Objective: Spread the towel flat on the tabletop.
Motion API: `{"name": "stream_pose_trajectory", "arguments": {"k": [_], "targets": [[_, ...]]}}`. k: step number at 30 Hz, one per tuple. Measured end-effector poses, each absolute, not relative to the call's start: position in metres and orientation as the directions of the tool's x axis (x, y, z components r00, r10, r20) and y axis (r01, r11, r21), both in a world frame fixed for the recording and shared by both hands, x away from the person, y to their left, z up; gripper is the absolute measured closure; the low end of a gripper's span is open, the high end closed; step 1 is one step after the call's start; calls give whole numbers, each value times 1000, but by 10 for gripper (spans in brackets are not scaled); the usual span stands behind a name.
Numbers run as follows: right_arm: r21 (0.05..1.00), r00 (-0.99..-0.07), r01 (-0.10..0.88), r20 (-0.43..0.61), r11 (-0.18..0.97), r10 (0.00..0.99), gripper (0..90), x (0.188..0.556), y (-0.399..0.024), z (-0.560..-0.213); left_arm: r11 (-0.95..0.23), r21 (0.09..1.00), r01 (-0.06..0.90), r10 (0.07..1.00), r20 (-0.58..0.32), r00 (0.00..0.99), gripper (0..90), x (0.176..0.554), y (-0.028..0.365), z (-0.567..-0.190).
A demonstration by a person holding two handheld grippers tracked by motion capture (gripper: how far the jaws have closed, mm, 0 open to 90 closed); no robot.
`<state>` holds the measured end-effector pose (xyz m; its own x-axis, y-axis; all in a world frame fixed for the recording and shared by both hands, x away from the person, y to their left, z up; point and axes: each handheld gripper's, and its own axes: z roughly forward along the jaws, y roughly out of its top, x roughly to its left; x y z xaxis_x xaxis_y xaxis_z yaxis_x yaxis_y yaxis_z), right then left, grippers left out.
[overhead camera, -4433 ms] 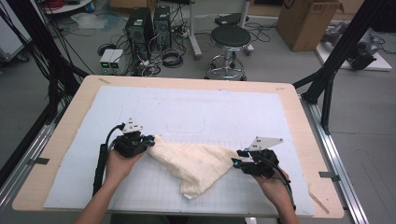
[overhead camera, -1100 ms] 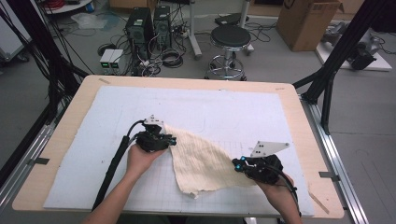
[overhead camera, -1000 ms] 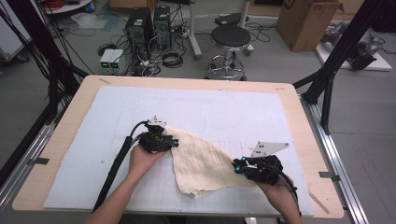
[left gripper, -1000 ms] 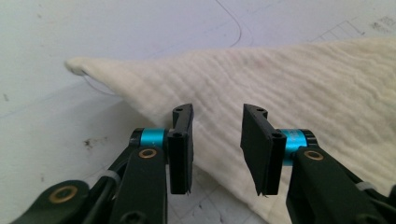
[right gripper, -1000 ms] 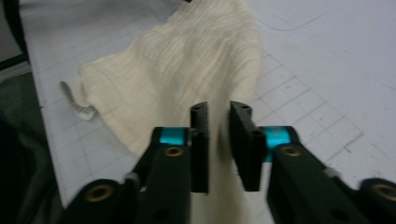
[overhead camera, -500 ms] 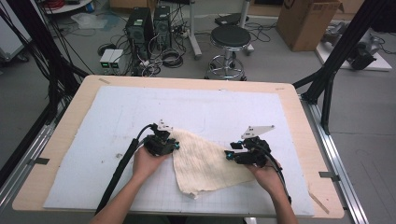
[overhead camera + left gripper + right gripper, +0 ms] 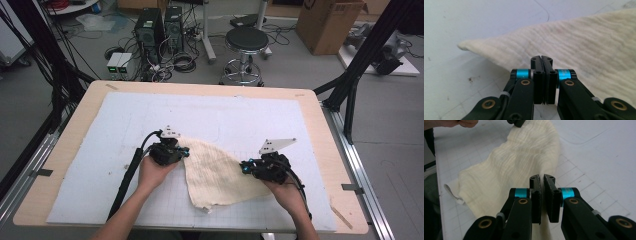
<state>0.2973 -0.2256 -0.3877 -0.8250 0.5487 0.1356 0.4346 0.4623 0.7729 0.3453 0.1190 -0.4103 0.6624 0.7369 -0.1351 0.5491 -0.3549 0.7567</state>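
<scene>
While I've got both hands down on the table, the cream cloth lies rumpled on the white gridded mat, stretched between my two grippers. My left gripper sits at the cloth's upper left corner. In the left gripper view its jaws have just come together, and they look pressed flat against each other with the cloth right at their tips. Whether fabric is actually pinched in there, I honestly can't say, since the pads hide it.

My right gripper is at the cloth's right edge (the side nearer my right hand). Its jaws have just been closing too, and in the right gripper view they stand nearly together, with a fold of the cloth running up into the narrow slit between them, so that one's clamped on the fabric. A small white tag sticks out at the cloth's far corner.
</scene>
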Motion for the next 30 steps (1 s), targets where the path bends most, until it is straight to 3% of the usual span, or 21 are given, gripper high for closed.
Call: {"name": "stream_pose_trajectory", "arguments": {"k": [6,21,28,30], "targets": [[798,-845,379,92,469,527,850,278,-214,-376,-378,758,531,718,-121,685,881,332,136,-396],[735,-909,329,76,593,410,840,211,-172,-411,-445,716,537,676,-124,726,879,282,166,-415],[750,-914,313,71,583,399,632,201,-170,-399,-456,708,539,678,-117,726,875,274,171,-426],[768,-913,298,55,567,405,616,203,-172,-387,-449,712,540,680,-120,723,865,274,173,-425]]}}
